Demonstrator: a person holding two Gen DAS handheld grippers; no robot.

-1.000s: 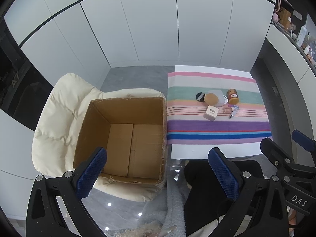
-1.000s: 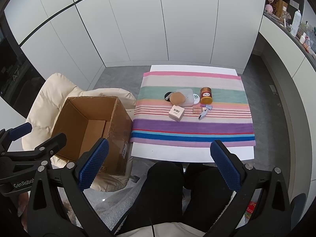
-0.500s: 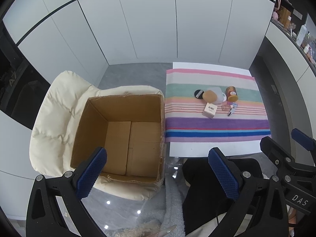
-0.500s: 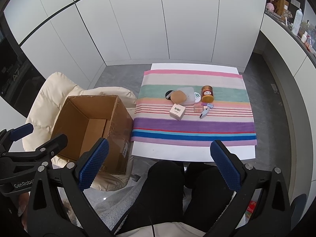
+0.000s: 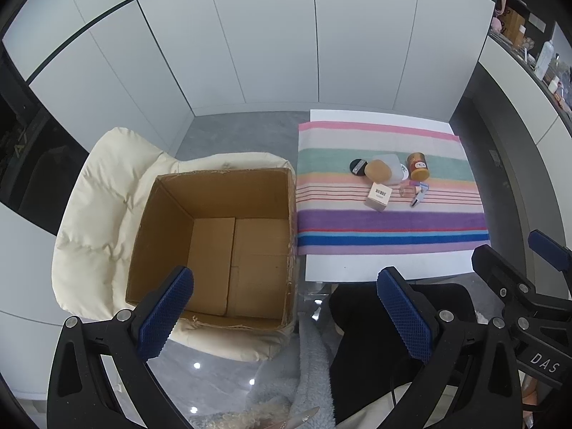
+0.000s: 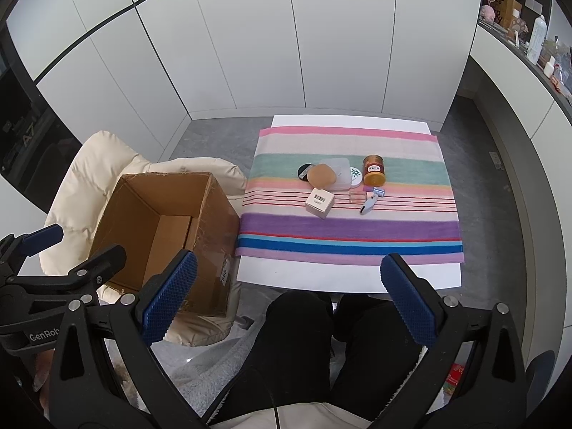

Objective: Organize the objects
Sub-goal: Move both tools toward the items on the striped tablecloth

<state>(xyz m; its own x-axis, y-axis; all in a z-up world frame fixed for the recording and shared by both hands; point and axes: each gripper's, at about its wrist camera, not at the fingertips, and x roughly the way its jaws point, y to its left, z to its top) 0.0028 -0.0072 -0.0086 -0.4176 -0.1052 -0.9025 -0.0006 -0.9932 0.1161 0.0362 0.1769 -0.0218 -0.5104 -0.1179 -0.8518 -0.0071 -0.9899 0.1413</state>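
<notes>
Small items cluster on a striped cloth (image 6: 350, 228) on a white table: a white barcoded box (image 6: 320, 203), a tan round puff (image 6: 321, 176), a black compact (image 6: 303, 171), a clear lidded box (image 6: 339, 173), an orange-lidded jar (image 6: 374, 174), a small glass bottle (image 6: 357, 197) and a small silver tool (image 6: 368, 206). An empty open cardboard box (image 5: 221, 243) sits on a cream chair (image 5: 93, 214). My left gripper (image 5: 284, 312) is open above the box's near edge. My right gripper (image 6: 289, 298) is open above the person's lap, well short of the table.
White cabinet doors line the back wall. A counter with bottles (image 6: 536, 43) runs along the right. The person's black-trousered legs (image 6: 321, 339) are under the table's front edge (image 6: 346, 280). The grey floor lies around the chair and table.
Both views have shifted slightly. The cardboard box and table sit a little lower and further left in the left wrist view. Both grippers stay open and empty.
</notes>
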